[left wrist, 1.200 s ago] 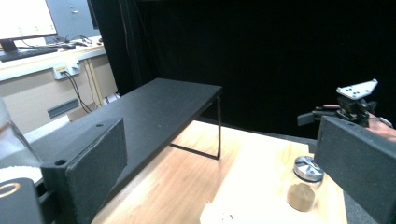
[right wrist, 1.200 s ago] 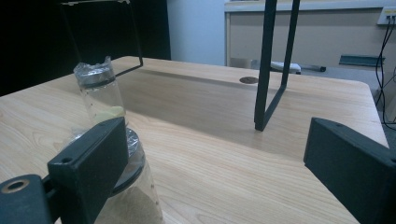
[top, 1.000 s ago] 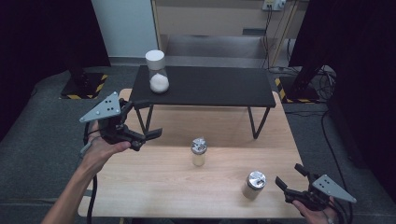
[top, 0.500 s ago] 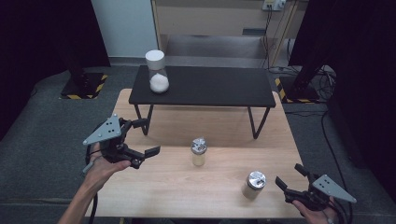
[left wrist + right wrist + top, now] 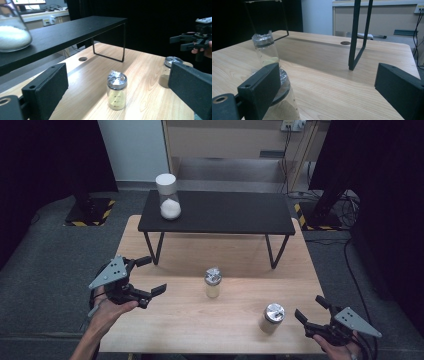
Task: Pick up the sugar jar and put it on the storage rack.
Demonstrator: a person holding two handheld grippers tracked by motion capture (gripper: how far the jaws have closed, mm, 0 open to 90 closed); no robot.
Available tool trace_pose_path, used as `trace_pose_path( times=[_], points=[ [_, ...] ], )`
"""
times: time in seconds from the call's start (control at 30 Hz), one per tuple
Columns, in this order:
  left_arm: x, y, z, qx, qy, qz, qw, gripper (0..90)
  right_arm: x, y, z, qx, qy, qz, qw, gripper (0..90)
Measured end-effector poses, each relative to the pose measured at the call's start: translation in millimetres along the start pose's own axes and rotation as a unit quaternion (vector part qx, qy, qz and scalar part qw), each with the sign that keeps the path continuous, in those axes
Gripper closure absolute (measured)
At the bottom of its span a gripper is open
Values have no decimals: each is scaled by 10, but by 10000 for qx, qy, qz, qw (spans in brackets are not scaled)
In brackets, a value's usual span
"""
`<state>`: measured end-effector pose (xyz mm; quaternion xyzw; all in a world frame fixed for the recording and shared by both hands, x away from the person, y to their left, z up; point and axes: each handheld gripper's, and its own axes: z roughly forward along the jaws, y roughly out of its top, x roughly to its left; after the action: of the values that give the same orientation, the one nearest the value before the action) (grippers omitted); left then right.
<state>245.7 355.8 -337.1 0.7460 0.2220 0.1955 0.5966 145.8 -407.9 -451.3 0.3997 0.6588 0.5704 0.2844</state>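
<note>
Ahead of the left gripper (image 5: 148, 276), whose jaws are spread wide and empty, a foil-capped jar (image 5: 213, 282) stands upright on the wooden table (image 5: 190, 255), near but untouched.

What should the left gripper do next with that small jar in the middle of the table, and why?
Probably ease the left gripper forward until the middle jar sits between its pads, then close. The jaws stand open and the jar stands upright ahead of them, framed in the gap but apart, on the wooden table.
</note>
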Motion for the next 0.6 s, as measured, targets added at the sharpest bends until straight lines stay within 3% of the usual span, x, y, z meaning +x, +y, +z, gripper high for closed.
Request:
trace_pose_path(
  times=[0.43,0.6],
  points=[
    [-49,-271,-114,41,261,-151,9995,16,4,2,2,1,3,-4,10000,72],
    [-59,-370,-157,65,267,-234,9993,20,5,3,2,2,4,-2,10000,73]
  ],
)
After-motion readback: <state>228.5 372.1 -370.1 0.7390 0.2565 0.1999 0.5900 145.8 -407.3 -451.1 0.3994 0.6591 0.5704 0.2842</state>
